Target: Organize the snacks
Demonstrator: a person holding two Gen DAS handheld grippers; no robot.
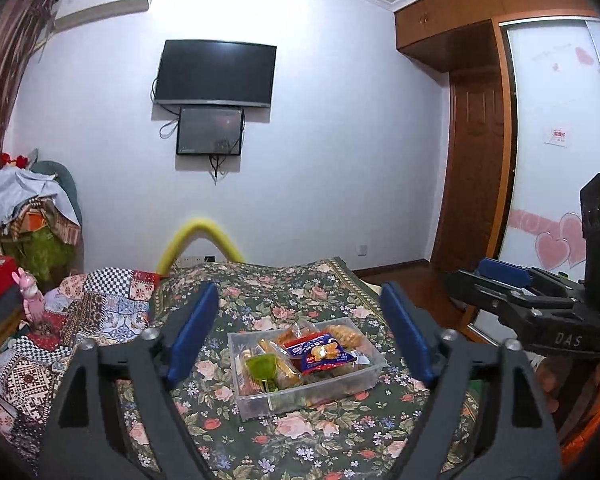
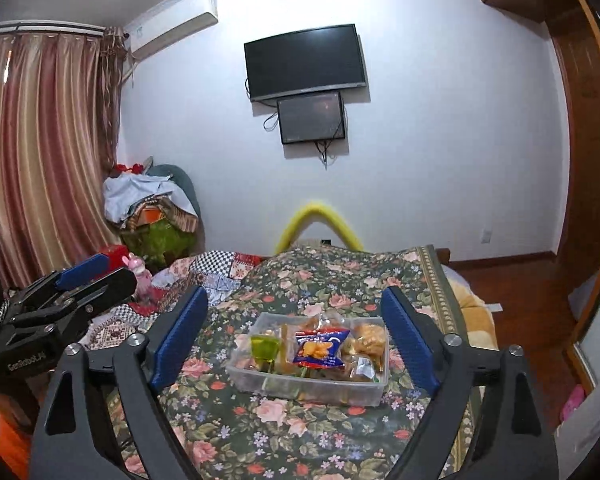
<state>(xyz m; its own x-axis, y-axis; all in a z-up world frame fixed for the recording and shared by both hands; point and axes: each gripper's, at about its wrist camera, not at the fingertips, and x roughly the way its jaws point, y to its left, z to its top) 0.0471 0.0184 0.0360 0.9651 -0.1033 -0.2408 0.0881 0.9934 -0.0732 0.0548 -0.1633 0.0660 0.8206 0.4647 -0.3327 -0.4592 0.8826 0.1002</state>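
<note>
A clear plastic box sits on the floral bedspread. It holds several snacks: a red and blue packet on top, golden pastries in clear wrap and a green jelly cup. The box, the packet and the jelly cup also show in the right wrist view. My left gripper is open and empty, held above and before the box. My right gripper is open and empty too, likewise above the box. Each gripper shows at the edge of the other's view.
The floral bedspread covers a bed. A patchwork quilt and a pink toy lie to the left, with piled clothes beyond. A yellow foam arch stands at the bed's far end. A wooden wardrobe is at the right.
</note>
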